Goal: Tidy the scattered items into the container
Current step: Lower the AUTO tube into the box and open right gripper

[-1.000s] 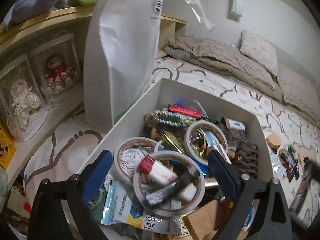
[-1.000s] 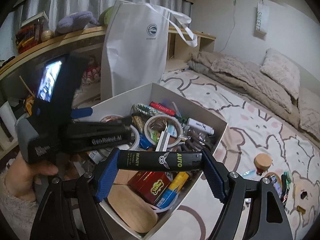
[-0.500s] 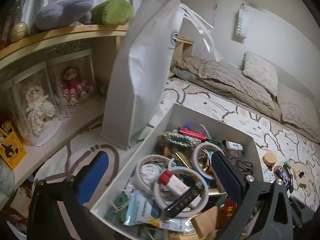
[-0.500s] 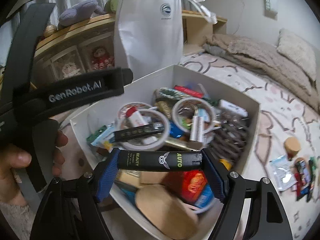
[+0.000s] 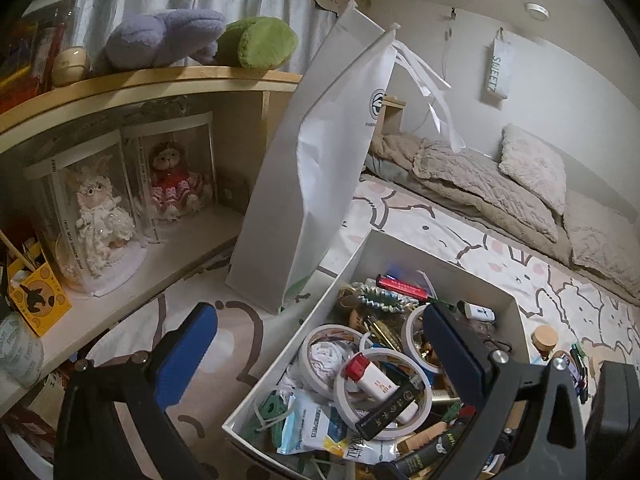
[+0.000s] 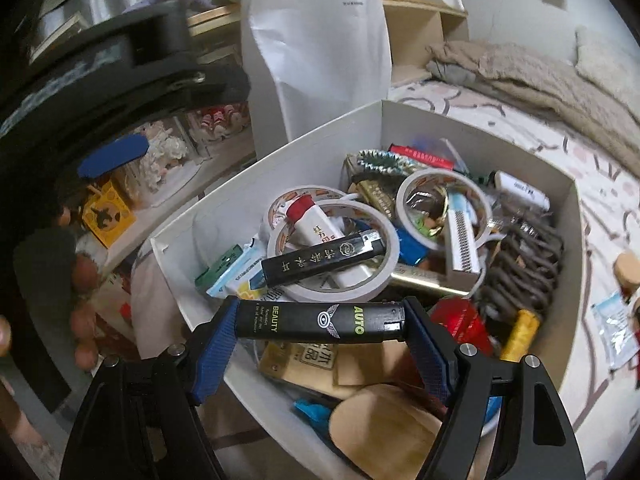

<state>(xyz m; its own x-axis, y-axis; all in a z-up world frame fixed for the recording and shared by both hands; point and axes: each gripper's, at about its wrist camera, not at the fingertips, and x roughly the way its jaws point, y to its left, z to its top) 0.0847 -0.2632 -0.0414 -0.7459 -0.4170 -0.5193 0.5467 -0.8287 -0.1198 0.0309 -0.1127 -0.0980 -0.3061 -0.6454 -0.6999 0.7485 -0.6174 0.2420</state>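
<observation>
A white box (image 6: pixel 280 164) on the bed is full of small items: tape rolls (image 6: pixel 332 252), a black lighter, a red-capped tube (image 6: pixel 316 224). My right gripper (image 6: pixel 320 326) is shut on a black lighter marked BEAUTY AUTO (image 6: pixel 320 322), held crosswise just above the box's near edge. My left gripper (image 5: pixel 320 344) is open and empty, raised to the left of the box (image 5: pixel 304 336); the held lighter shows at the bottom of its view (image 5: pixel 428 454). Loose items (image 5: pixel 576 360) lie on the sheet to the right of the box, with a cork-lidded jar (image 5: pixel 544 338).
A tall white paper bag (image 5: pixel 316 184) stands against the box's far left corner. A wooden shelf (image 5: pixel 132 264) with boxed dolls runs along the left. Pillows and a blanket (image 5: pixel 500 184) lie at the back of the bed. The left gripper's body (image 6: pixel 100 92) fills the right view's left side.
My left gripper has lifted and drawn back to the left, away from the box. My right gripper has moved with the lighter lower and closer over the box's near edge.
</observation>
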